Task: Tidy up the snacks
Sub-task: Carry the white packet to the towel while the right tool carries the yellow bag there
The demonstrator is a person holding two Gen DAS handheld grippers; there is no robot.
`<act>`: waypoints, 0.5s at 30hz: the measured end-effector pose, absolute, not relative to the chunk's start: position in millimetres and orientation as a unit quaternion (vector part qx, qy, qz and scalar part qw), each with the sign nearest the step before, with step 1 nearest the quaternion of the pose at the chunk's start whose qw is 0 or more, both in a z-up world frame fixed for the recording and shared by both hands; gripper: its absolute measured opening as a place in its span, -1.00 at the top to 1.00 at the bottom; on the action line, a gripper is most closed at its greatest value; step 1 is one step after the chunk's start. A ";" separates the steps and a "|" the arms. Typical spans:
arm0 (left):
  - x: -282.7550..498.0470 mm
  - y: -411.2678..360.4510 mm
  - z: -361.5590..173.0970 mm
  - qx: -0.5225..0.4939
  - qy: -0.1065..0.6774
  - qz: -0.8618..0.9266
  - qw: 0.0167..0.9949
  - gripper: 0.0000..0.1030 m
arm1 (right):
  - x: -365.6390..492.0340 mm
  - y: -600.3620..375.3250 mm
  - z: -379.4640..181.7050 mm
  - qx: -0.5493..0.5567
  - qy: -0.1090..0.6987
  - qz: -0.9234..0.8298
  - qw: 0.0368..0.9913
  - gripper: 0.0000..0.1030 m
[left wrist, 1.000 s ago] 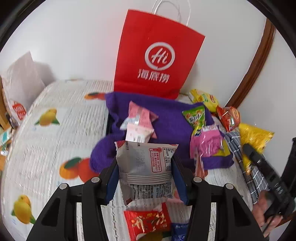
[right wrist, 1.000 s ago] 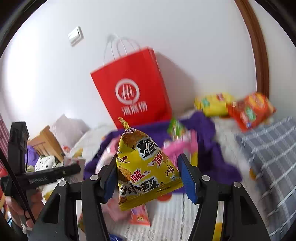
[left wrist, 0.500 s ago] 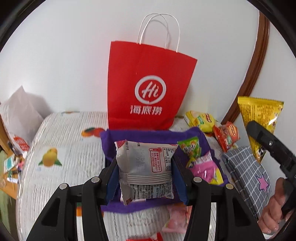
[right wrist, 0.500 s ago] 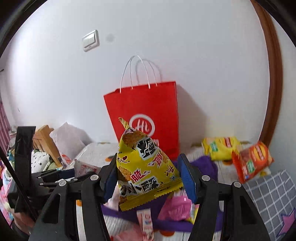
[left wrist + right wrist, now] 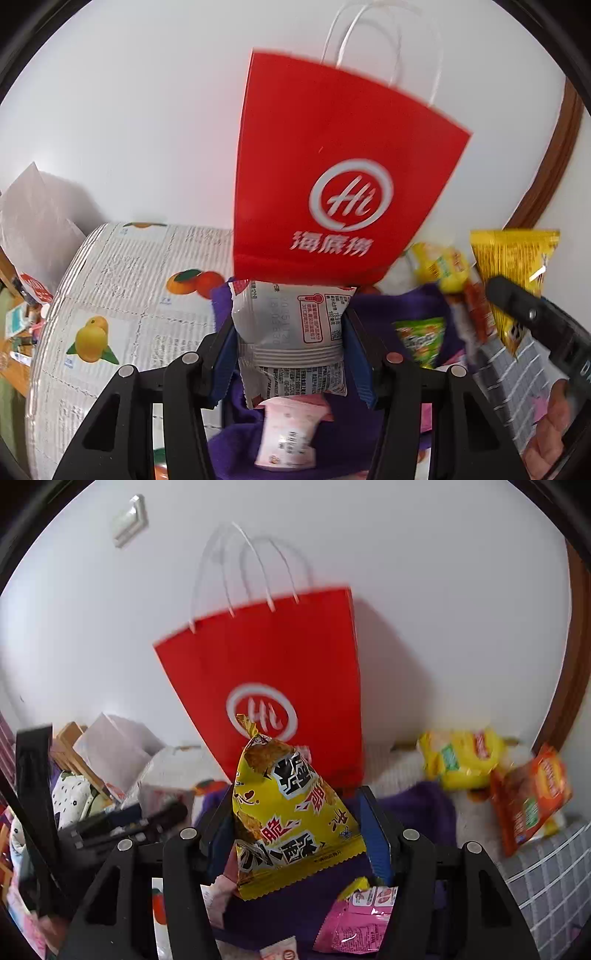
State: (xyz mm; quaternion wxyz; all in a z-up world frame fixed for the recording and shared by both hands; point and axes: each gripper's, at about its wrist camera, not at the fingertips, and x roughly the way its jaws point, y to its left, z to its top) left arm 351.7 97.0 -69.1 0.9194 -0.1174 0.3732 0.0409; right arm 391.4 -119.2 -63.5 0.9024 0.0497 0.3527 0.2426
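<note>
Two snack packets are held, one in each gripper. In the left wrist view, a grey-white packet (image 5: 291, 332) with red and black print stands upright between the blue fingers (image 5: 225, 358) of the left gripper (image 5: 291, 354); both pads press its side edges, so the fingers are closed on it. Its top reaches above the fingertips toward 12 o'clock, and its bottom edge hangs below them.

In the right wrist view, a yellow triangular packet (image 5: 291, 816) sits between the fingers (image 5: 375, 834) of the right gripper (image 5: 295, 834), gripped at its wide lower part, with its twisted tip pointing to 12 o'clock. The same yellow packet shows at 3 o'clock in the left view.

Behind both packets, at 12 o'clock, a red paper bag (image 5: 332, 173) with white handles stands upright against a white wall (image 5: 129, 110). Below the packets lies a purple cloth (image 5: 399, 302) on a table covered with a fruit-printed cloth (image 5: 122, 295). On the purple cloth lie a pink packet (image 5: 288, 432) at 6 o'clock and a green packet (image 5: 421, 336) at 3 o'clock. In the right view, a yellow chip bag (image 5: 461, 757) and an orange chip bag (image 5: 528, 797) lie at 3 o'clock, with a grey checked cloth (image 5: 546, 867) below them.
</note>
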 end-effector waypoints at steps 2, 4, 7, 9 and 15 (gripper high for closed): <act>356.0 99.0 -75.5 -0.111 0.378 0.050 0.918 0.01 | 410.9 -119.2 -84.4 0.057 0.401 0.232 0.885 -0.18; 361.8 102.0 -82.8 -0.112 0.390 0.059 0.912 0.01 | 420.5 -120.9 -100.2 0.063 0.421 0.223 0.877 -0.18; 363.6 106.2 -90.8 -0.119 0.402 0.059 0.906 0.01 | 432.9 -116.3 -127.4 0.056 0.482 0.241 0.840 -0.18; 364.5 107.8 -93.1 -0.122 0.406 0.061 0.904 0.01 | 435.7 -110.9 -136.8 0.036 0.501 0.236 0.832 -0.18; 366.5 104.3 -100.5 -0.111 0.419 0.072 0.898 0.00 | 435.7 -94.1 -157.8 0.018 0.535 0.260 0.803 -0.18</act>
